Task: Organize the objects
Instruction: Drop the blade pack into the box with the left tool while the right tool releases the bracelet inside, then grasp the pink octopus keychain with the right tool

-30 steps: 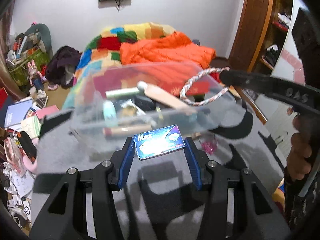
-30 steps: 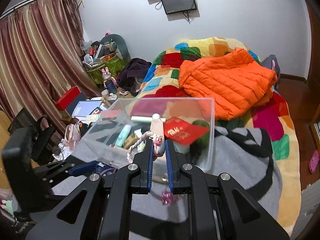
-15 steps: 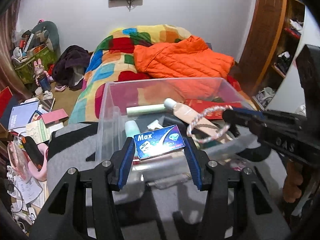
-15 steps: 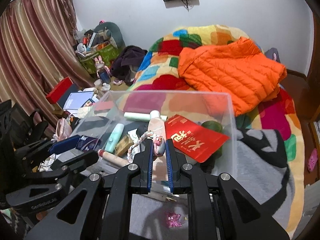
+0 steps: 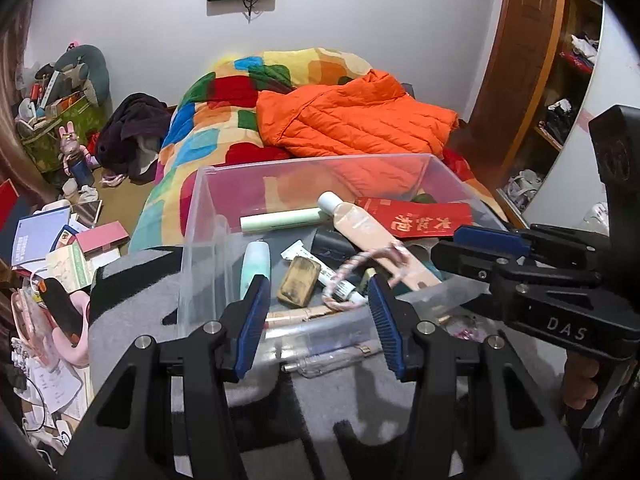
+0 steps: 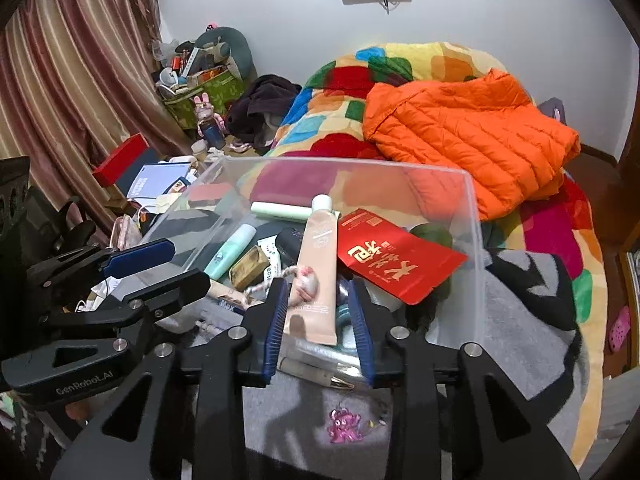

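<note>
Hovering at the near rim of the clear bin [image 5: 192, 216], the left gripper [image 5: 316, 312] is held with jaws spread and empty, and the right gripper [image 6: 320, 320] likewise with jaws apart, presumably so loose items can be gathered inside. The cord [image 5: 360, 264] is seen lying in the bin, across the tube [image 6: 320, 264]. Only the right view shows the pink charm [image 6: 344, 426] on the grey blanket [image 6: 520, 340] outside the bin, and a blue box [image 6: 228, 306] low inside.

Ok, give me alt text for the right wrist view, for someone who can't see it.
The open right gripper hovers over a clear plastic bin on a grey blanket, above a peach tube, a braided cord and a red envelope. The left gripper, also open, reaches in from the left. Behind lie a patchwork bed and an orange jacket.
</note>
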`<state>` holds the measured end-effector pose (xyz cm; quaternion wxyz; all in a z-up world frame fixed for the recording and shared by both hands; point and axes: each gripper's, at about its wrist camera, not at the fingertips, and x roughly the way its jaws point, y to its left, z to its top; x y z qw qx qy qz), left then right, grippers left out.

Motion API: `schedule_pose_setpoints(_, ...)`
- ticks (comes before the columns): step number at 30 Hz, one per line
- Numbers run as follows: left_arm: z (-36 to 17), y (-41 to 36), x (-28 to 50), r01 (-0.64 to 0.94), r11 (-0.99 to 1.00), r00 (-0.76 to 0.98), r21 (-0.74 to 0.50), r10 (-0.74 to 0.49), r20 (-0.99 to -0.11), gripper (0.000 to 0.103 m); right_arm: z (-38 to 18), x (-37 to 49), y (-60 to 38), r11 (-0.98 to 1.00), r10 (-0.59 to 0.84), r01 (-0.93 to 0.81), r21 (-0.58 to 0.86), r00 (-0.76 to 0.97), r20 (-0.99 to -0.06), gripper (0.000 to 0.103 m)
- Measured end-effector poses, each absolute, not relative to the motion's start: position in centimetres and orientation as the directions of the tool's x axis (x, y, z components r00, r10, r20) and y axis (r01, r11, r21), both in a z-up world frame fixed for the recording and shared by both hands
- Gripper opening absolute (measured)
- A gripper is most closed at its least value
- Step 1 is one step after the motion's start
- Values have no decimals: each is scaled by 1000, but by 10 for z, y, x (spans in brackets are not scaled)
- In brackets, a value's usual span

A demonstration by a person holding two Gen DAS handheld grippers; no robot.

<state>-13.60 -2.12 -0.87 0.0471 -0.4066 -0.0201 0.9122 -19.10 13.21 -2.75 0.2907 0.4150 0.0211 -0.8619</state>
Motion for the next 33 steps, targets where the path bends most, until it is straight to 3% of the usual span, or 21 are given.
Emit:
schedule_pose_setpoints(11, -12, -27, -93, -84, -992, -652, -97, 128, -748, 60, -14, -151, 162, -826, -486, 535, 176, -517, -705, 44)
schedule_pose_setpoints(18, -50, -23, -97, -96, -989, -554, -111, 146, -820, 60, -44, -138, 176, -838, -447, 517, 174, -468, -763, 46)
schedule_pose_setpoints(24, -70, -13, -114, -122, -991, -513, -53, 109, -852, 60, -77, -142, 178, -850, -402, 498, 169, -409, -819, 49)
schedule_pose_setpoints(26, -72, -13, -118, -120, -992, -505, -48, 102, -857, 60, -82, -145, 176, -847, -395, 508, 160, -398, -828, 52)
schedule_pose_setpoints(28, -74, -12, -120, -123, -990, -501, -63, 117, -857, 60, -84, -147, 174, -845, -389, 512, 152, -396, -832, 61)
schedule_pose_setpoints(33, -77, -7, -115, -161, -984, -509, -75, 148, -848, 37, -87, -151, 168, -849, -372, 513, 126, -411, -832, 63)
